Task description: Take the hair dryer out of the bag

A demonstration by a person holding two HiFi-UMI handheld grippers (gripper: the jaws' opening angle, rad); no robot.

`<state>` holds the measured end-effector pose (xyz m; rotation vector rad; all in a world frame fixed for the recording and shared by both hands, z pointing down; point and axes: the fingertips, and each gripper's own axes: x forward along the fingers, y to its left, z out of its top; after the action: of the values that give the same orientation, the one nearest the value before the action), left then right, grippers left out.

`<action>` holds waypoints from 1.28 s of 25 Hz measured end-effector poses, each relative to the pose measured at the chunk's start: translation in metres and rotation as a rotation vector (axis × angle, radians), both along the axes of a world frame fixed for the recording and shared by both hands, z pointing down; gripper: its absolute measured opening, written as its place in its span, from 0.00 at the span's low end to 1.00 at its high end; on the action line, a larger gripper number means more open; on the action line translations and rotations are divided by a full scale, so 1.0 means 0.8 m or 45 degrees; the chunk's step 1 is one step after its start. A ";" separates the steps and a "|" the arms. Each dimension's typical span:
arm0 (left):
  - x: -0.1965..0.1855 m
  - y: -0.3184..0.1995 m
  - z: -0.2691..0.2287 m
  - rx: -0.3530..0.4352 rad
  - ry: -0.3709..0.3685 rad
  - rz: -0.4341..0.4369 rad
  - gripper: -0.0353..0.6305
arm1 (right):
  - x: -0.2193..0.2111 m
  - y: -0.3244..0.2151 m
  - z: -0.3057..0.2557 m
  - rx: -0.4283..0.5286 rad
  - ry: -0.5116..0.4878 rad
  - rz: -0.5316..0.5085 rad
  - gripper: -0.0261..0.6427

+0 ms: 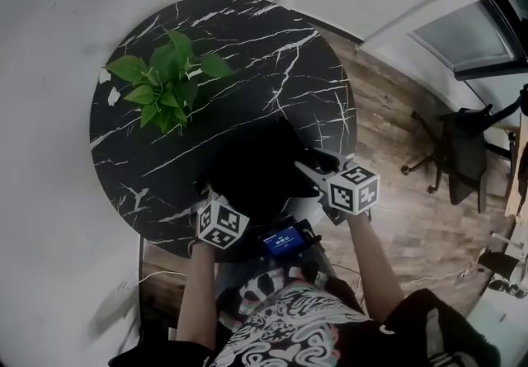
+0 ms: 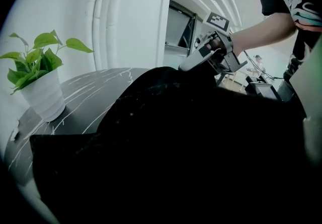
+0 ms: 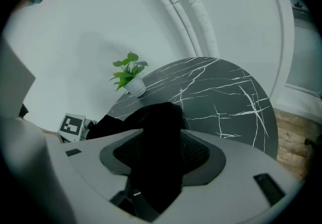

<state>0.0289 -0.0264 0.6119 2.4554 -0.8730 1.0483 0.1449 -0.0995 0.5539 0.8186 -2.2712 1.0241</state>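
The black bag (image 1: 247, 167) lies slumped on the near part of the round marble table (image 1: 272, 52). No hair dryer shows in any view. My left gripper (image 1: 216, 210) is at the bag's near left edge. In the left gripper view black cloth (image 2: 191, 147) covers its jaws entirely. My right gripper (image 1: 318, 169) reaches the bag's right side and stands open. In the right gripper view a fold of bag cloth (image 3: 158, 162) lies loosely across its lower pad (image 3: 201, 152). The right gripper (image 2: 197, 58) also shows above the bag in the left gripper view.
A potted green plant (image 1: 165, 77) stands at the table's far left, white pot (image 2: 43, 94) visible. The table's near edge is by my body, with a blue-screened device (image 1: 285, 239) below it. A dark office chair (image 1: 458, 151) stands on the wooden floor to the right.
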 end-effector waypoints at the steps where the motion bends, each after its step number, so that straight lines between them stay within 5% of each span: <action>1: 0.000 0.000 0.000 -0.001 -0.001 0.000 0.38 | 0.000 0.000 0.000 -0.008 -0.018 -0.006 0.31; 12: 0.001 -0.001 -0.001 0.031 -0.046 -0.006 0.38 | 0.008 -0.007 -0.004 0.055 -0.077 0.093 0.31; 20: -0.002 0.008 0.000 -0.003 -0.055 -0.025 0.37 | 0.009 -0.011 -0.009 0.060 -0.130 0.115 0.21; 22: -0.005 0.010 -0.001 -0.014 -0.057 -0.020 0.37 | 0.013 -0.013 -0.006 0.074 -0.101 0.109 0.08; 32: -0.010 0.016 -0.005 -0.034 -0.023 -0.020 0.36 | 0.016 -0.018 0.005 0.066 -0.012 0.115 0.07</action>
<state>0.0210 -0.0135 0.6075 2.4172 -0.8766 1.0712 0.1580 -0.1136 0.5576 0.9478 -2.2953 1.0143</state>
